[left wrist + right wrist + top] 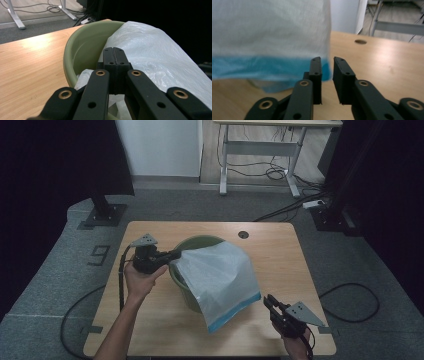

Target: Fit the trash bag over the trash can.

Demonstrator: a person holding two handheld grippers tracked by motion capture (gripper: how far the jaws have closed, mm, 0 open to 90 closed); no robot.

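The right claw, nearest, is hanging slightly open and empty; the left claw is pinching the bag, risking tipping the bin.

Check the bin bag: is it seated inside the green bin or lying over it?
Lying over it. The bag drapes across the green bin's rim and down its front, the blue edge hanging outside.
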